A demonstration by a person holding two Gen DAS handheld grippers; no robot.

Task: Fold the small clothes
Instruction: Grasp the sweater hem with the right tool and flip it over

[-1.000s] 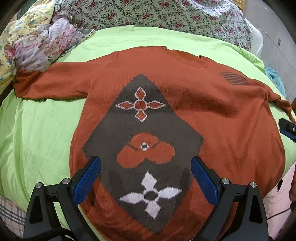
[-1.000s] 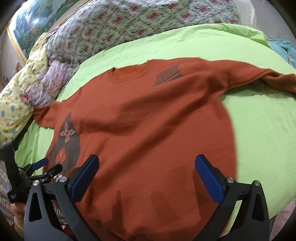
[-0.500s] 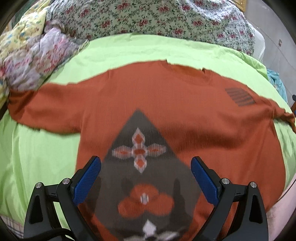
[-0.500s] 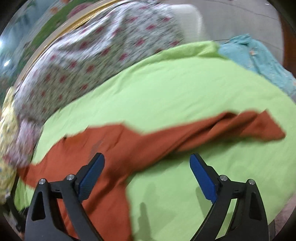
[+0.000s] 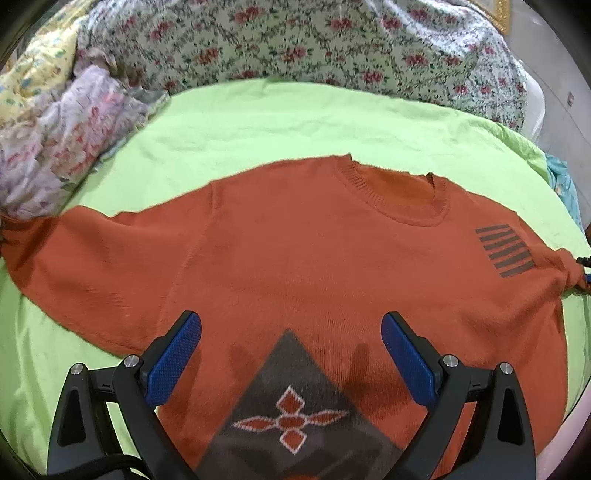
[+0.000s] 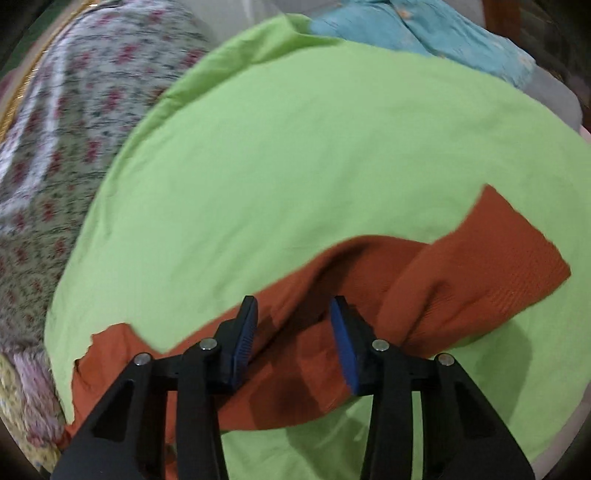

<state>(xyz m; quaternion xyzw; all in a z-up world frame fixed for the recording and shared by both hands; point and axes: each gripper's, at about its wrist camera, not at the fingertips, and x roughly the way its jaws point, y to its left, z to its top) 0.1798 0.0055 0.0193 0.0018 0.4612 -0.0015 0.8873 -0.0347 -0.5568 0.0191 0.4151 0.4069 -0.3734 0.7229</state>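
Fingers (image 5: 173,360) of left gripper (image 5: 291,354) spread wide, blue pads well apart, nothing between, hovering above chest of rust-orange knitted sweater (image 5: 295,266). Fingers (image 6: 243,338) of right gripper (image 6: 293,339) just been closing, now partly apart, straddling a raised fold of the sweater's sleeve (image 6: 461,280); pads seemingly not yet pressing on the fabric, view blurred. Lime-green bed sheet (image 5: 258,129) underneath everything. Floral quilt with red roses (image 5: 332,44) bunched along far edge of bed. Sweater spread flat, front up, neckline away from camera, one sleeve out to the left, other sleeve crumpled at right edge. Pale pink-and-lilac crumpled fabric (image 5: 55,147) at left, touching the left cuff. Turquoise cloth (image 6: 424,33) beyond far corner of sheet. Dark grey diamond panel with orange-and-white cross motif (image 5: 291,421) low on sweater front. Dark striped patch (image 5: 504,251) near right shoulder.
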